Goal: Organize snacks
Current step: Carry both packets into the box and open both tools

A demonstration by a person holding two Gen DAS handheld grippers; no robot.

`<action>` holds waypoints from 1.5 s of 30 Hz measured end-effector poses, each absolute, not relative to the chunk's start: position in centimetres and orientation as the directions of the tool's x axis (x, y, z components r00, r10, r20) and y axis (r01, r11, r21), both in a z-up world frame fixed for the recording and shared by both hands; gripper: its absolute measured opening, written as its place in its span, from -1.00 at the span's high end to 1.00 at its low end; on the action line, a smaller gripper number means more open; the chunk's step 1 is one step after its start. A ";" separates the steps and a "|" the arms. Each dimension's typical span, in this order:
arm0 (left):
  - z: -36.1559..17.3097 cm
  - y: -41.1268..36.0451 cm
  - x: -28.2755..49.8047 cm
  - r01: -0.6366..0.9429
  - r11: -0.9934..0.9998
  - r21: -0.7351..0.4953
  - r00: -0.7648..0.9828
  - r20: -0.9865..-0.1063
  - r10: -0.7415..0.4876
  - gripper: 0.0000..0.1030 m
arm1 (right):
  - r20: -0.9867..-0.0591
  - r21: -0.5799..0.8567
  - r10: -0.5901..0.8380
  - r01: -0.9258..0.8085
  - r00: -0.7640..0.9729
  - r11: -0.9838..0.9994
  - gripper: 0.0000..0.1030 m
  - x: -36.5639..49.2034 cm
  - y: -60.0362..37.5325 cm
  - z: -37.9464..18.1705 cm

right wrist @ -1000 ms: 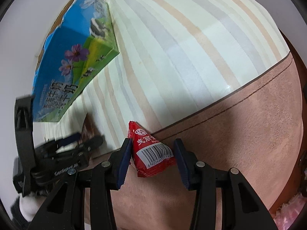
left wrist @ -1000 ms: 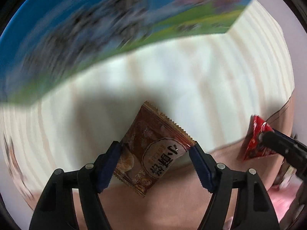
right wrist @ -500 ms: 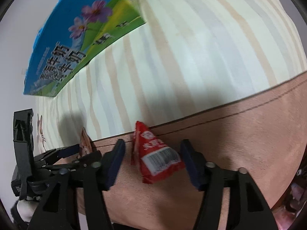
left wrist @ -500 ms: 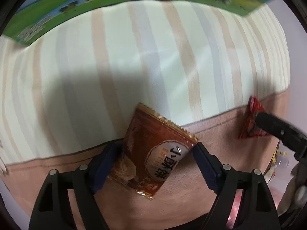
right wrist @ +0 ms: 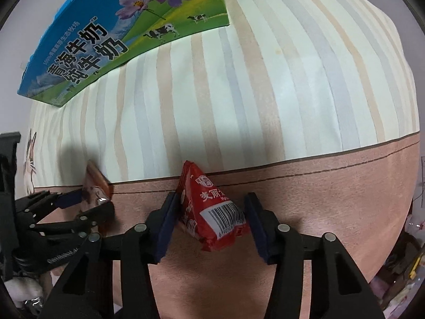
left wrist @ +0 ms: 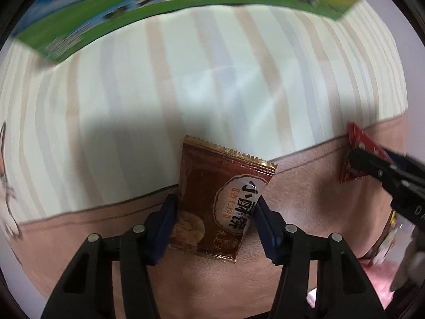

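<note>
My left gripper [left wrist: 213, 210] is shut on a brown pastry packet [left wrist: 220, 194] and holds it above the striped cloth [left wrist: 186, 79]. My right gripper [right wrist: 209, 212] is shut on a red triangular snack packet [right wrist: 209, 207] with a barcode. The right gripper and red packet show at the right of the left wrist view [left wrist: 358, 154]. The left gripper with the brown packet shows at the left of the right wrist view [right wrist: 93, 188]. A blue and green milk carton box [right wrist: 127, 29] stands at the far side of the cloth; it also shows in the left wrist view [left wrist: 186, 0].
The cloth has a pinkish-brown border [right wrist: 318, 191] under both grippers. A cat drawing [right wrist: 30, 156] is on the cloth's left edge. Pink items and clutter [left wrist: 382, 242] lie past the lower right.
Both grippers pulled back from the milk box with their packets held; the box now sits farther off. The packets now hang over the brown border.
</note>
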State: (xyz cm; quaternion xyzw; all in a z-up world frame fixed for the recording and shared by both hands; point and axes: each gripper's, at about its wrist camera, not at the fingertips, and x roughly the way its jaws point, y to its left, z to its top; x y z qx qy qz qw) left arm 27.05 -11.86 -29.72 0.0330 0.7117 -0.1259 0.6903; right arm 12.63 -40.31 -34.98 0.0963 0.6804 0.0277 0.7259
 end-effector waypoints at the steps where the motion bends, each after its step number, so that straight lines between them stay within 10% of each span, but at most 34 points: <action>1: -29.0 -10.1 27.2 0.197 0.971 -0.136 -0.041 -0.991 -0.131 -0.05 | -0.982 0.177 0.170 0.091 0.078 0.980 -0.02 12.5 -40.2 -35.0; 32: -9.7 -4.7 39.5 0.083 0.950 -0.300 0.259 -0.914 -0.311 -0.04 | -0.856 0.375 0.395 -0.124 0.334 0.919 0.01 24.6 -34.9 -16.2; 45: -16.6 -5.9 54.2 0.042 0.995 -0.095 0.118 -0.988 -0.099 -0.05 | -0.949 0.243 0.254 -0.081 0.187 0.967 0.01 39.5 -33.0 -20.9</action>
